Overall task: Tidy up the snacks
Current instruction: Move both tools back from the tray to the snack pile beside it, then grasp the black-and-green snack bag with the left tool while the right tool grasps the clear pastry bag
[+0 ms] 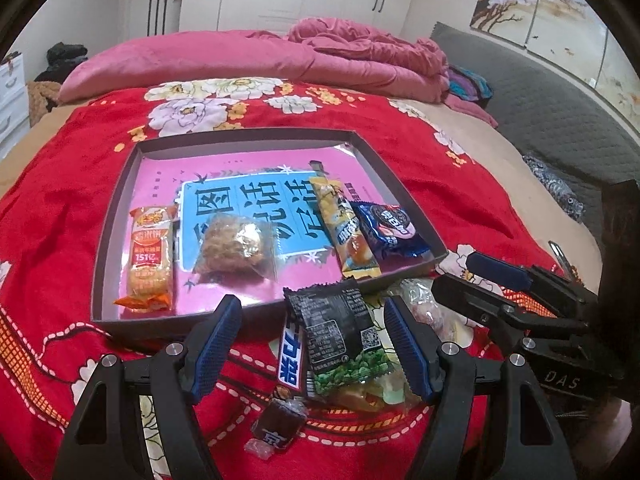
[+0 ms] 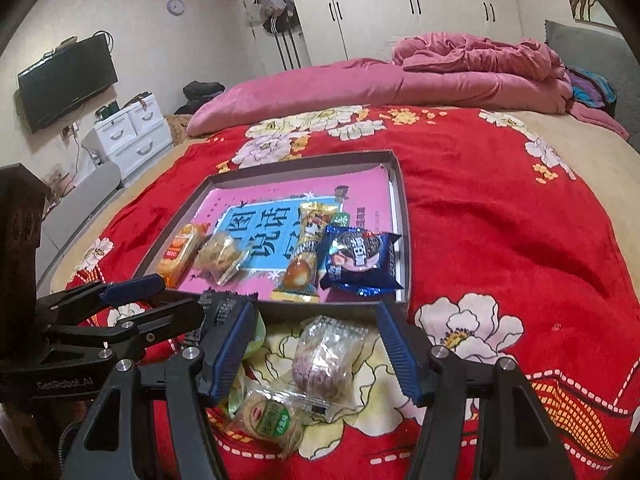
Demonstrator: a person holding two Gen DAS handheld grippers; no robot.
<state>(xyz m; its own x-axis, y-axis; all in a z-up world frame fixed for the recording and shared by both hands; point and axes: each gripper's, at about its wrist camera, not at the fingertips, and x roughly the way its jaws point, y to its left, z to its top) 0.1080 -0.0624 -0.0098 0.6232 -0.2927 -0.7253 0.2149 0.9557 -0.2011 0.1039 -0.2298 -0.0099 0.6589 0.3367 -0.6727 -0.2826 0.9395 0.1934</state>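
Observation:
A shallow grey box (image 1: 120, 196) (image 2: 402, 200) with a pink and blue lining lies on the red bed cover. In it lie an orange cracker pack (image 1: 150, 258) (image 2: 180, 254), a clear-wrapped cake (image 1: 236, 246) (image 2: 220, 256), a yellow stick pack (image 1: 344, 228) (image 2: 308, 248) and a blue Oreo pack (image 1: 390, 230) (image 2: 362, 260). My left gripper (image 1: 316, 344) is open around a black green-pea pack (image 1: 340, 340) lying before the box. My right gripper (image 2: 316, 352) is open above a clear-wrapped purple pastry (image 2: 320, 360) and a green-label biscuit (image 2: 270, 418).
A blue-white bar (image 1: 291, 360) and a dark wrapped candy (image 1: 278, 426) lie near the pea pack. A pink quilt (image 1: 340, 56) is heaped at the far end of the bed. A grey headboard (image 1: 560, 112) stands right, white drawers (image 2: 132, 136) left.

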